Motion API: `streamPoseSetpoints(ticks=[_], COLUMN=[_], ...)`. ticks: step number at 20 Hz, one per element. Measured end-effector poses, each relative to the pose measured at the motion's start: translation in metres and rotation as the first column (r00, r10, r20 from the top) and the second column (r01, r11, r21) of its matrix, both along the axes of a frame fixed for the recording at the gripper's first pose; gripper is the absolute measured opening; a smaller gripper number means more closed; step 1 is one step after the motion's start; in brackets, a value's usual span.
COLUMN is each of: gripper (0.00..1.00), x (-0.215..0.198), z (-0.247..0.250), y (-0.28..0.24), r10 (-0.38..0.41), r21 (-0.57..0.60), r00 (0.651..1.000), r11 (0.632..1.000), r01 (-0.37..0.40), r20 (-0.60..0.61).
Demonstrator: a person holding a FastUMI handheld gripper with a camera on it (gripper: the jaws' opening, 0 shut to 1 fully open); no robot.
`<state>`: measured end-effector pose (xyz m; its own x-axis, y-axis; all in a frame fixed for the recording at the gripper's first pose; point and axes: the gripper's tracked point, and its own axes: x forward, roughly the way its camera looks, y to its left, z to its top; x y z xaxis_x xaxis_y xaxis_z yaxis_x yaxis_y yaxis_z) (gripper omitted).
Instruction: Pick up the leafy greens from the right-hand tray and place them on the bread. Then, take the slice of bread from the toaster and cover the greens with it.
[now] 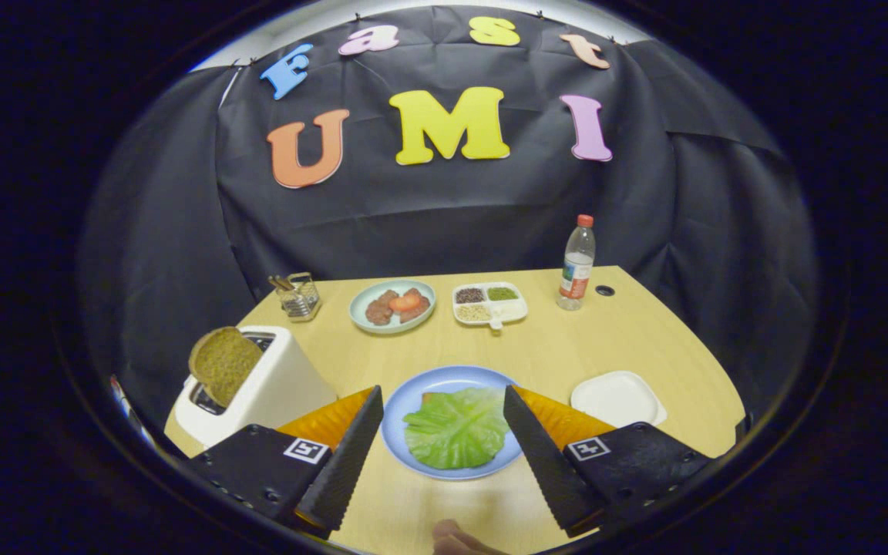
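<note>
The leafy greens (pixel 455 425) lie spread over a slice of bread (pixel 428 398) on a blue plate (pixel 413 397); just an edge of the bread peeks out from under them. My gripper (pixel 442 401) hangs above the plate, open, with the plate between its two fingers and nothing held. To the left stands a white toaster (pixel 270 385) with a brown slice of bread (pixel 223 364) sticking up out of its slot. To the right of the plate sits a white tray (pixel 616 398) with nothing in it.
At the back of the wooden table (pixel 552 347) are a pale plate of meat and tomato (pixel 392 305), a divided white dish of grains (pixel 489 302), a water bottle (pixel 577 264) and a small glass holder (pixel 298 296). A fingertip (pixel 452 538) shows near the table's front edge.
</note>
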<state>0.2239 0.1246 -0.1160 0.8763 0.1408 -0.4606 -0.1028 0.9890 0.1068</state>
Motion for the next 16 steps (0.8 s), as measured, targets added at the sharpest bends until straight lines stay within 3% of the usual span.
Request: streamPoseSetpoints(ticks=[9, 16], gripper=[0.96, 0.96], x=[-0.022, -0.015], z=[0.066, 0.057], y=[0.096, 0.19], r10=[0.114, 0.186], r21=[0.039, 0.03], r00=[0.992, 0.982], r11=[0.992, 0.982], r01=[-0.116, -0.186], r20=[0.057, 0.006])
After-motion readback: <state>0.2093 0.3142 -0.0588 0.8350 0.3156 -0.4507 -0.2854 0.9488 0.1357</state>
